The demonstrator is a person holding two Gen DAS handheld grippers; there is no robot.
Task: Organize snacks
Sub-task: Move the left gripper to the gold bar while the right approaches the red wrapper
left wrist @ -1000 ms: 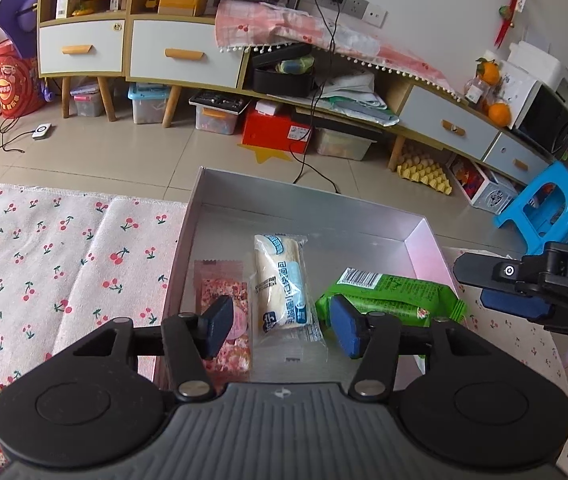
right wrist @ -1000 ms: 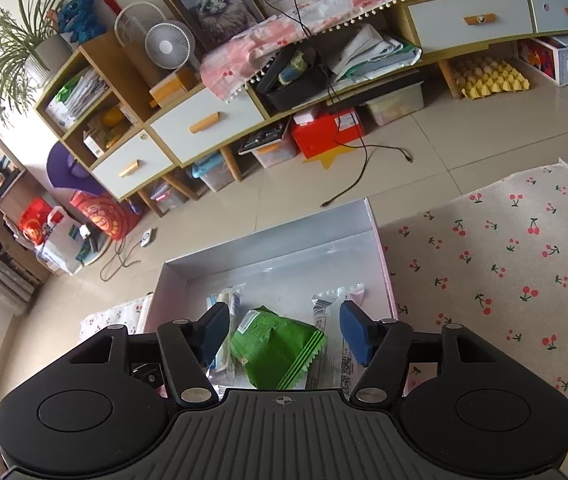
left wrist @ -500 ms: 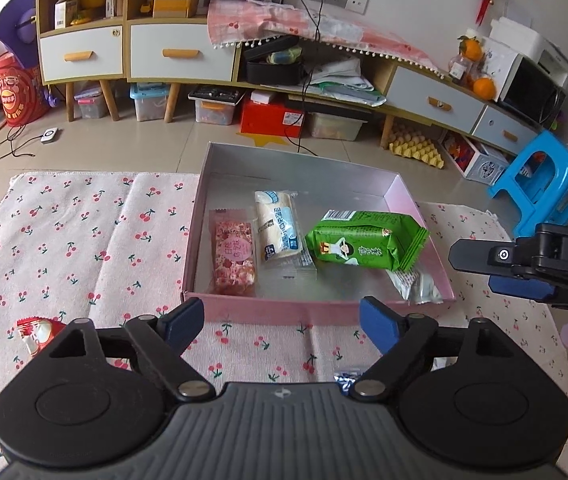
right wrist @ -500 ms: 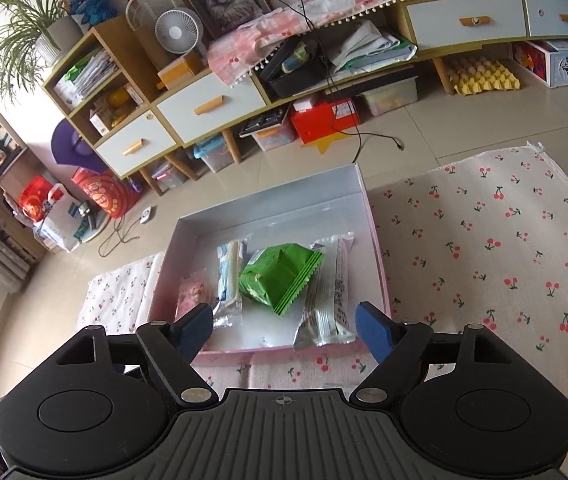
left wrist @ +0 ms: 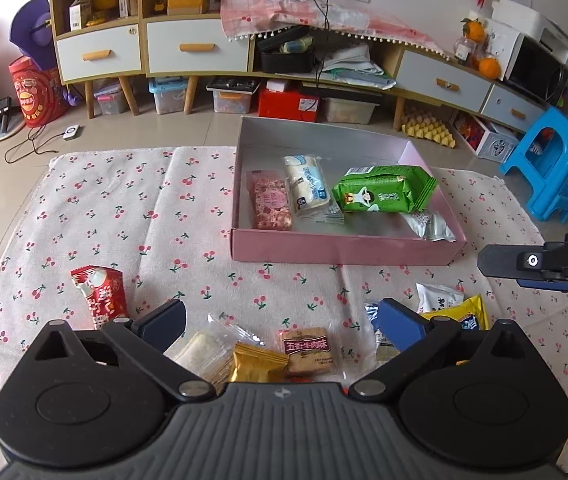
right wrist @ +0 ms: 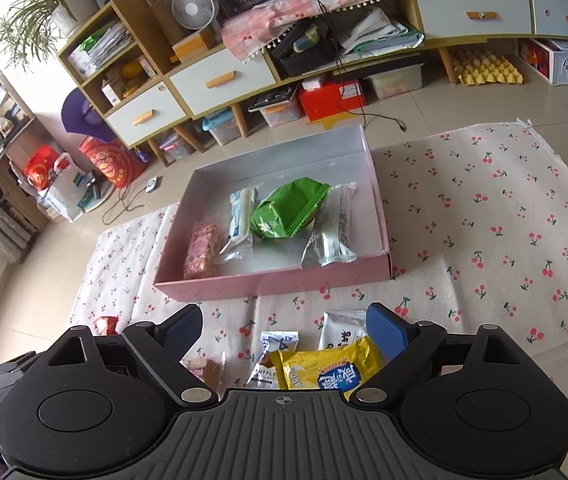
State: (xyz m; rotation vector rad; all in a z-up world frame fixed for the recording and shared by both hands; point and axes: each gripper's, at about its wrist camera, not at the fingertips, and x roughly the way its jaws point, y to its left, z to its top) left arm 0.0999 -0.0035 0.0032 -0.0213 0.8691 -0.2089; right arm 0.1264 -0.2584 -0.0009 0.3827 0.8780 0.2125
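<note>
A pink box (left wrist: 347, 248) on the cherry-print cloth holds a pink snack bar (left wrist: 270, 200), a white-blue packet (left wrist: 307, 184), a green pack (left wrist: 383, 194) and a silver packet (left wrist: 429, 224). My left gripper (left wrist: 282, 322) hangs on the near side of the box, jaws opening wide with nothing gripped, above a brown biscuit pack (left wrist: 307, 350) and a gold packet (left wrist: 256, 364). My right gripper (right wrist: 284, 326) is also opening and empty, over a yellow packet (right wrist: 323, 368). The box (right wrist: 276, 280) lies ahead of it.
A red packet (left wrist: 102, 296) lies on the cloth at the left. A white packet (right wrist: 339, 330) and a blue-white packet (right wrist: 272, 354) sit by the yellow one. Beyond the cloth are tiled floor, low cabinets and a blue stool (left wrist: 551, 172).
Both grippers drew back from over the box to its near side and their jaws widened. The snacks stayed in the box, and loose packets on the cloth came into view.
</note>
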